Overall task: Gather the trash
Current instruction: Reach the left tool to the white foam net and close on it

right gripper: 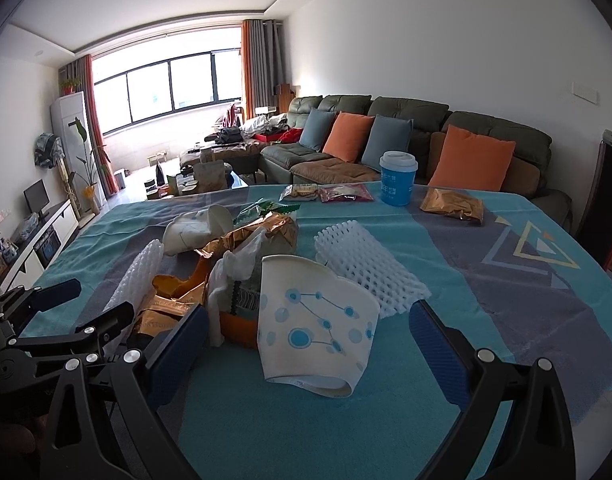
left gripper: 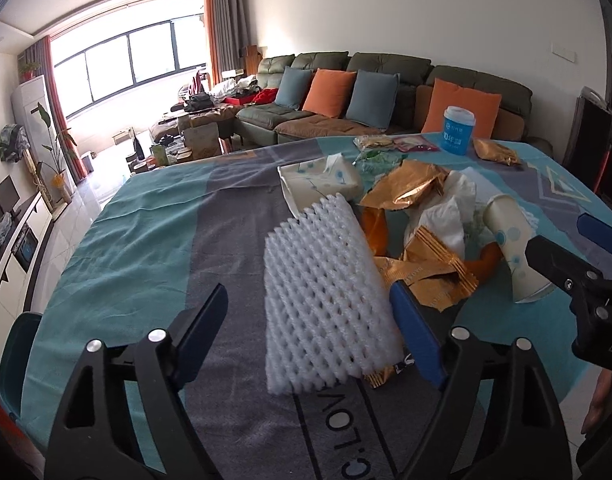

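- between the blue pads of our left gripper (left gripper: 312, 322) lies a white foam net sleeve (left gripper: 326, 300), open-meshed and flattened; its right pad is right against the sleeve's edge, its left pad stands clear, so nothing is clamped.
- our right gripper (right gripper: 310, 344) is spread wide around a crushed paper cup (right gripper: 316, 324), white with blue dots and lines, lying on its side; neither pad touches it.
- beyond both grippers sits the heap: gold foil wrappers (left gripper: 406, 192), crumpled tissue (left gripper: 450, 216), orange peel (right gripper: 235, 326).
- only the right wrist view shows a second foam sleeve (right gripper: 366, 272) just past the cup.
- only the left wrist view shows lettering on the tablecloth (left gripper: 145, 240), upside down, partly hidden.
- far ahead stands a blue lidded cup (right gripper: 398, 178); its print is too small to read.
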Available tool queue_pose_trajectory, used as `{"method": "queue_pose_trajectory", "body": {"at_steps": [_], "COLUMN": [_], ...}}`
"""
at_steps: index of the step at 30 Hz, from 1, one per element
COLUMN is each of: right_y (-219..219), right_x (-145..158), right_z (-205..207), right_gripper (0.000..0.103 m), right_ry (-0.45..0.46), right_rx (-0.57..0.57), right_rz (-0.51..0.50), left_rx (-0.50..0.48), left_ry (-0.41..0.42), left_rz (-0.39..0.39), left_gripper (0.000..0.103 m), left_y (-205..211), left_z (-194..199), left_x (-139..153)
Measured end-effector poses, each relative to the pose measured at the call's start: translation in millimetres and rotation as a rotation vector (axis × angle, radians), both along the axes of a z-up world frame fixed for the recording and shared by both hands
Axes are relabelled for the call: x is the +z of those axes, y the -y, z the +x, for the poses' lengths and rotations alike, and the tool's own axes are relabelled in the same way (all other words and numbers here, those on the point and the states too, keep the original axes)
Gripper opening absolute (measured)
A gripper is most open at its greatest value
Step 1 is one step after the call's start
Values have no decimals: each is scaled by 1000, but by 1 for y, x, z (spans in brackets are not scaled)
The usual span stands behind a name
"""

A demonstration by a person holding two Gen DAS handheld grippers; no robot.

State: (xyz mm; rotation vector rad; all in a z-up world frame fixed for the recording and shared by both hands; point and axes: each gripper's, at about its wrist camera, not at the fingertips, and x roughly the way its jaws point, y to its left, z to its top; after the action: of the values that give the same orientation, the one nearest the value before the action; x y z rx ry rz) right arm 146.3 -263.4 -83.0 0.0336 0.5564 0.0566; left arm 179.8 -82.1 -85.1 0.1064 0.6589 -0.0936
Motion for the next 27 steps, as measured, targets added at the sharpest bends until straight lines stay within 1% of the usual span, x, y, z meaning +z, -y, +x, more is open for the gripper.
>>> {"method": "queue_pose_trajectory", "body": {"at_steps": [1,5,8,12,14,17,19,22,27], "right_y": [0,1,1,1,1,1,1,-1,-9], "right_x": [0,-1,-1,0,0,-1,-2,-3,-6], "right_z": [1,3,3,3,3,5,5,6,5], "right_gripper": [97,97,97,97,97,97,97,97,97], "right_ry": [-1,-4,-3,0,0,-5,-8,-14,-17], "right_rx": [1,0,-3,-8,-8,-7,-5,3,19], "right_rz": [1,3,3,3,2,1,-1,-7,-28], "left_rx": [-5,-9,-12,-16,-19,-23,-30,-32,-36], "left_ry": [-3,-23,-48,-92,-105,-104,-108,-107,-108], "left_rz": [5,17,15,-14,-29,-40,-60,-82,-127], "left_gripper": [74,69,61,44,40,31,20,16,13], "left_y": [1,3,2,-1,-2,-3,-5,-8,-15], "left_z": [1,3,6,11,12,12,12,12,12], "left_x": [-1,-7,-11,-16,-18,-18,-19,-19,-17]}}
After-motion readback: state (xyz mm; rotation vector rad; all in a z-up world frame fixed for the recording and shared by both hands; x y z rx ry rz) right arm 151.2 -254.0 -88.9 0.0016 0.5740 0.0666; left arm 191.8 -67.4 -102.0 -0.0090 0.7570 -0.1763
